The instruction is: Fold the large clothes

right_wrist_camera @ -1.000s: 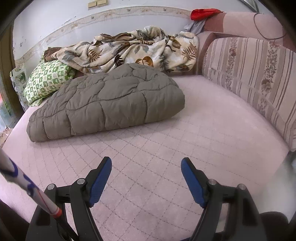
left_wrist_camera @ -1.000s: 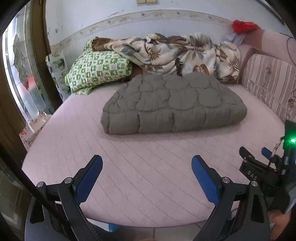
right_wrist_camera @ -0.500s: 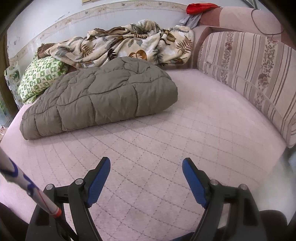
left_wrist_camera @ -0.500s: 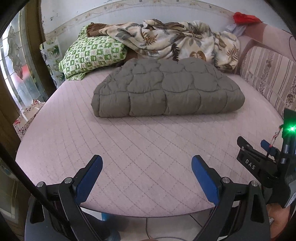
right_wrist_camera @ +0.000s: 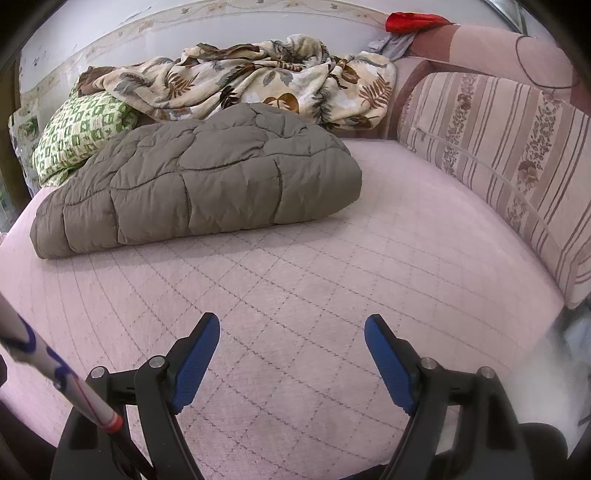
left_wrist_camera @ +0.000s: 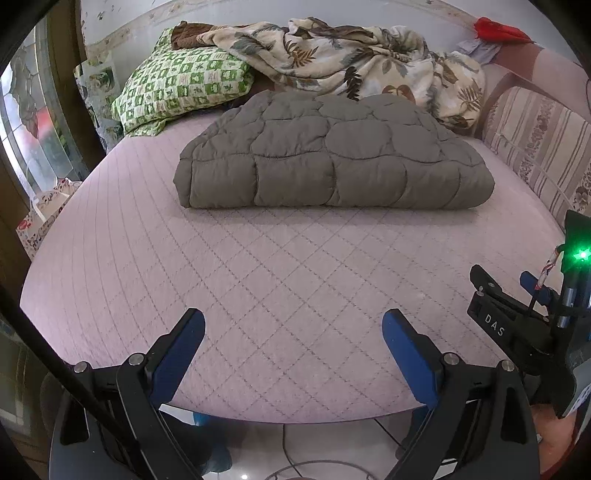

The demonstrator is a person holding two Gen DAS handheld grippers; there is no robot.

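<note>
Where the pink quilted bed [left_wrist_camera: 280, 280] runs toward the far wall, a grey-brown padded quilt [left_wrist_camera: 332, 162] is seen lying folded into a thick block, its rounded fold turned toward the near edge and its far side touching a crumpled leaf-print blanket [left_wrist_camera: 347, 59]. A green checked pillow [left_wrist_camera: 181, 88] is found to the far left of the quilt, partly under the blanket, and a striped cushion [right_wrist_camera: 509, 155] is propped along the right side of the bed, with a red cloth [right_wrist_camera: 410, 20] draped on the backrest above it. The left hand-held gripper [left_wrist_camera: 293, 332] is held over the near edge of the bed, well apart from the quilt, its blue-padded jaws spread wide with nothing between them. The right hand-held gripper [right_wrist_camera: 291, 338] is likewise spread wide and empty above the bare mattress, near the quilt's right half but not touching it. A strip of tiled floor [left_wrist_camera: 306, 443] is visible under the bed's near edge.
</note>
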